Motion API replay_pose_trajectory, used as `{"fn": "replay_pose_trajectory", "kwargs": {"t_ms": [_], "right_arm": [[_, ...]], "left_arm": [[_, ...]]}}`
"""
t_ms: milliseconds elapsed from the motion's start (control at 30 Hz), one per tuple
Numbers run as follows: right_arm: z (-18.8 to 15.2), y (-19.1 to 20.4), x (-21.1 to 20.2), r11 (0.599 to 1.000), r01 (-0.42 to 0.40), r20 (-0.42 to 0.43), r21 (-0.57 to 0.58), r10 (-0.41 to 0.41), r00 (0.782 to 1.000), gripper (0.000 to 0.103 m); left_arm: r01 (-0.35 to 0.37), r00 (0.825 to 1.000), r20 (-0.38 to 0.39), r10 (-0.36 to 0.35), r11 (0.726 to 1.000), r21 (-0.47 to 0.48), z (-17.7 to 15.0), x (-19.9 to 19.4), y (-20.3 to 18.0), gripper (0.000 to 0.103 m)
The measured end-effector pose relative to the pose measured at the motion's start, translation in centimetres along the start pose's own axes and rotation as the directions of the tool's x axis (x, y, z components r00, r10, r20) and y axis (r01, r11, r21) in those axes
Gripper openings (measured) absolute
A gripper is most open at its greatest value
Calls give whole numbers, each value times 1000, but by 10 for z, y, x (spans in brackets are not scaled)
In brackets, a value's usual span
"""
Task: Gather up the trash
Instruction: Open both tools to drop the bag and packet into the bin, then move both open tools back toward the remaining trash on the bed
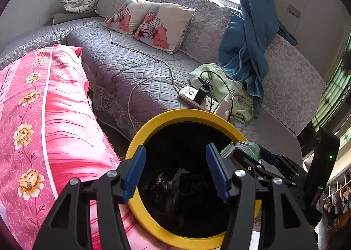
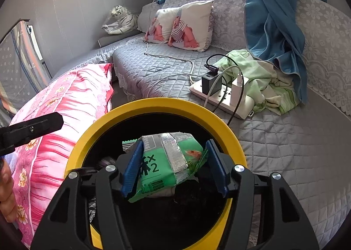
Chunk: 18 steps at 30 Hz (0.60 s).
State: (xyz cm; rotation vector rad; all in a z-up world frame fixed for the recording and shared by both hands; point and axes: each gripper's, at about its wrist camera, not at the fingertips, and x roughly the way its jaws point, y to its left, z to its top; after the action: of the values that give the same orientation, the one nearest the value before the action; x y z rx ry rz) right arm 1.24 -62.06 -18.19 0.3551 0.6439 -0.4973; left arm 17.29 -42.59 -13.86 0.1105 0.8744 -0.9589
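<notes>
Dropping trash: both grippers over yellow-rimmed bin (image 2: 153, 105). Right gripper (image 2: 173, 164) jaws parted, green wrapper (image 2: 169, 162) loose between them, touching the left pad only, above the opening. Left gripper (image 1: 175, 171) jaws wide, empty. Next: let wrapper fall, pull clear.

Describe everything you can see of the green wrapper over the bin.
The green wrapper is a crumpled, glossy plastic snack pack, green and white with a silver seam strip down its middle, a printed "x2" and a small orange picture. It hangs tilted between the right gripper jaws, above the dark mouth of the yellow-rimmed bin. The left pad touches it; a gap shows at the right pad, so it looks released. In the left wrist view only its top shows.
</notes>
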Motion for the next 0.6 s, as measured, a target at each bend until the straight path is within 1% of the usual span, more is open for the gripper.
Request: {"fn": "replay_pose_trajectory", "kwargs": {"t_ms": [67, 233, 500, 600], "right_arm": [[0, 0, -1, 1000, 9, 4, 0, -9, 1000, 63], [1, 0, -3, 1000, 18, 3, -2, -18, 1000, 71], [6, 5, -14, 1000, 14, 19, -12, -14, 1000, 73], [7, 11, -20, 1000, 9, 32, -22, -8, 999, 73]], "left_arm": [[-7, 1000, 8, 7, 1000, -15, 0, -3, 2, 60], [-21, 999, 40, 24, 998, -56, 3, -13, 9, 61], [-48, 992, 106, 60, 992, -113, 7, -42, 21, 62], [-44, 989, 135, 63, 990, -133, 8, -57, 26, 62]]}}
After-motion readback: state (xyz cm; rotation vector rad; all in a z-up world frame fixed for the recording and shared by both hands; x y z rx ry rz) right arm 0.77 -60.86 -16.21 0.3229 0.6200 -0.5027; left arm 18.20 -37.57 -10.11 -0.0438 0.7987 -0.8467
